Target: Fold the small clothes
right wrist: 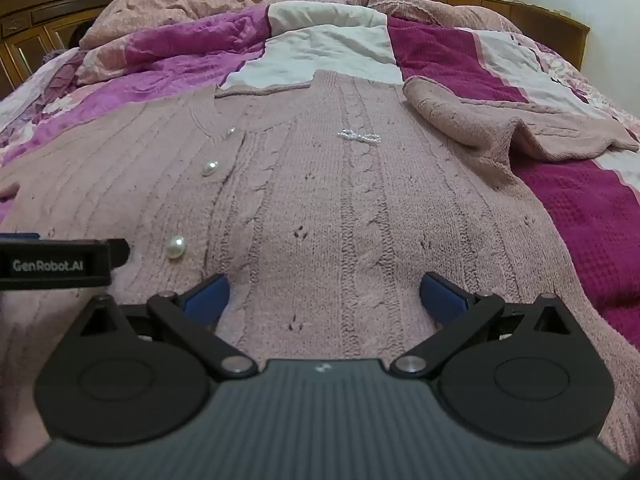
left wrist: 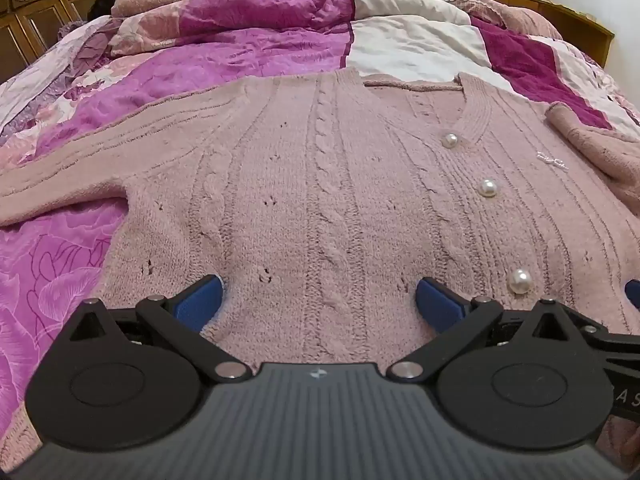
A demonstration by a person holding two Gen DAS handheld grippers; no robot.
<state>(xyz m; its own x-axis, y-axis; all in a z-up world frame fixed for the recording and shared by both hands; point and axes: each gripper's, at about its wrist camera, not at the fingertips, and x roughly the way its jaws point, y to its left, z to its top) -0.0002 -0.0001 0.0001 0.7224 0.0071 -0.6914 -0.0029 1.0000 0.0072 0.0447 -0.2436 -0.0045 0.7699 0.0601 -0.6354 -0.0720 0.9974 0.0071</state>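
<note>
A pink cable-knit cardigan (left wrist: 320, 184) with pearl buttons (left wrist: 489, 188) lies flat, front up, on the bed; it also fills the right wrist view (right wrist: 340, 208). Its left sleeve (left wrist: 72, 168) stretches out to the left. Its right sleeve (right wrist: 500, 120) lies bunched at the upper right. A small pearl bow (right wrist: 359, 136) sits on the chest. My left gripper (left wrist: 318, 300) is open, blue pads resting low on the knit near the hem, left of the button row. My right gripper (right wrist: 324, 294) is open, low over the hem, right of the buttons. Neither holds fabric.
The bed is covered by a pink, magenta and white patchwork quilt (left wrist: 240, 52) with a rumpled pink duvet (right wrist: 192, 0) at the far end. A wooden headboard (right wrist: 520, 12) and cabinets (left wrist: 28, 12) stand behind. The left gripper's body (right wrist: 56, 264) shows at the right view's left edge.
</note>
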